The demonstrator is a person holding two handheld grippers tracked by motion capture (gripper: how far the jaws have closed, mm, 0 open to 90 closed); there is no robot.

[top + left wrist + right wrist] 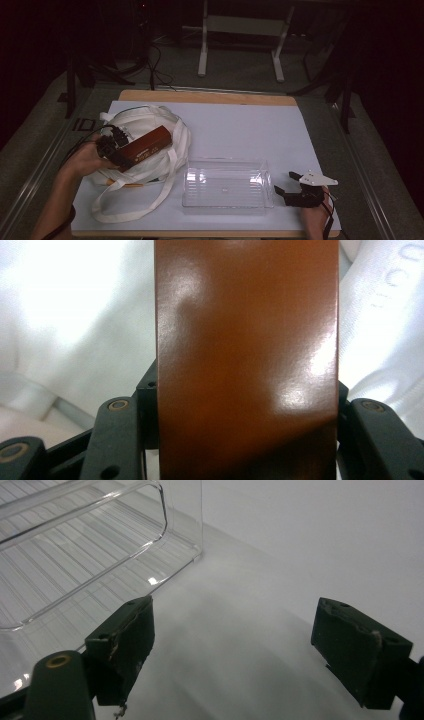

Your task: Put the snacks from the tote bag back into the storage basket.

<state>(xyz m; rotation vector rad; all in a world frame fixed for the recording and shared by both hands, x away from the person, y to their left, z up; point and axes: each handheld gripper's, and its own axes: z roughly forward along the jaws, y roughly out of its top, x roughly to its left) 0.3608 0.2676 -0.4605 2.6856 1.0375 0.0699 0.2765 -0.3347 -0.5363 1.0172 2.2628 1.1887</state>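
Presently, a glossy brown box (146, 146) is clamped by the left gripper (111, 150) at about nine o'clock on the desk (240, 120), directly over the white tote bag (150, 120). In the left gripper view, the brown box (247, 360) is seen pinched between the two black jaws, with white fabric on either side. Whether the box has cleared the bag's mouth entirely cannot be told; it appears tilted, its far end raised toward one o'clock.

The right gripper (290, 185) is held at about four o'clock, just beside the short end of the clear plastic tray (227, 200), and its jaws are spread wide with nothing between them. In the right gripper view, a corner of the clear plastic tray (100, 540) is seen at eleven o'clock, apart from the jaws.

The step in hand is judged to be the lifting of the box out of the bag. Next, the box would need to be carried toward five o'clock and lowered flat into the tray, while the bag's loose straps (130, 210) are kept from being dragged along.
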